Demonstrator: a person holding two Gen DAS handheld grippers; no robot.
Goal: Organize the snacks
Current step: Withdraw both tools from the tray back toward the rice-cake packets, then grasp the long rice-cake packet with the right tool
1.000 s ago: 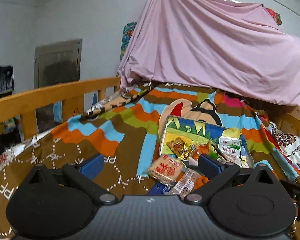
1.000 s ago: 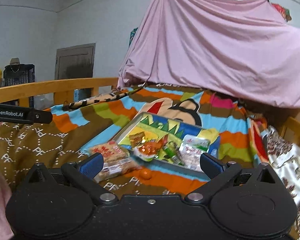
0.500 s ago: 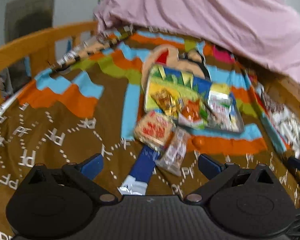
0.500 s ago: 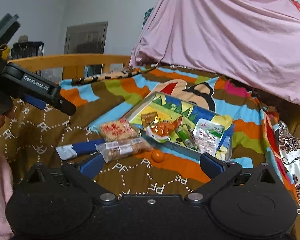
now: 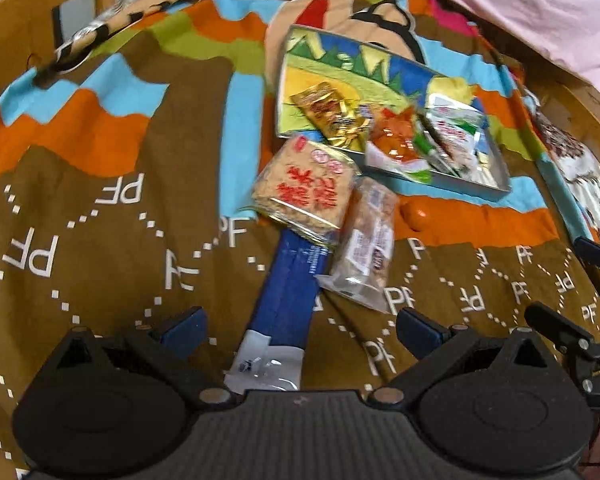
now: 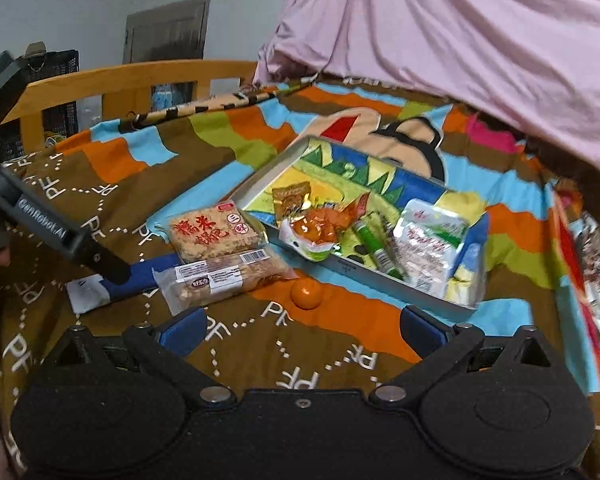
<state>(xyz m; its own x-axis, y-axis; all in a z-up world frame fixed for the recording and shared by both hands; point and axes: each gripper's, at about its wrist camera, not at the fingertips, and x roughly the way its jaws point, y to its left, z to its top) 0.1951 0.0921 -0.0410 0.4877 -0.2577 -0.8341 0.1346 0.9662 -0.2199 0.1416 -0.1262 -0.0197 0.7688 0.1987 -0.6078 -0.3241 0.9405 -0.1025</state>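
- Left wrist view: left gripper point(image 5: 298, 328) jaws spread wide, nothing between them, poised over the near end of the long blue packet point(image 5: 288, 284) on the blanket point(image 5: 100, 216).
- Landmark: the tray point(image 5: 452, 184). Blue packet lies on the near side of the tray, well clear of it; its far end is tucked under the rice-cracker pack point(image 5: 304, 188), which touches the tray's near-left corner.
- Clear-wrapped bar point(image 5: 364, 244) lies just right of the blue packet, its near corner close to or over the packet's edge; cannot tell which.
- Judgement: blue packet is the likely pick. Close on its white near end, across the narrow width, then slide it toward the holder before lifting so the cracker pack is not flipped.
- Right wrist view: right gripper point(image 6: 300, 330) also wide open and empty, hovering on the near side of the tray, with the small orange sweet point(image 6: 306, 294) just ahead.
- Tray already holds several snacks, crowded toward its near side; far-left part is bare, so long items should go there.
- Left gripper's body point(image 6: 56, 236) shows left of the tray, over the blue packet.
- Risk: thin, slippery film; a shallow pinch may slip.
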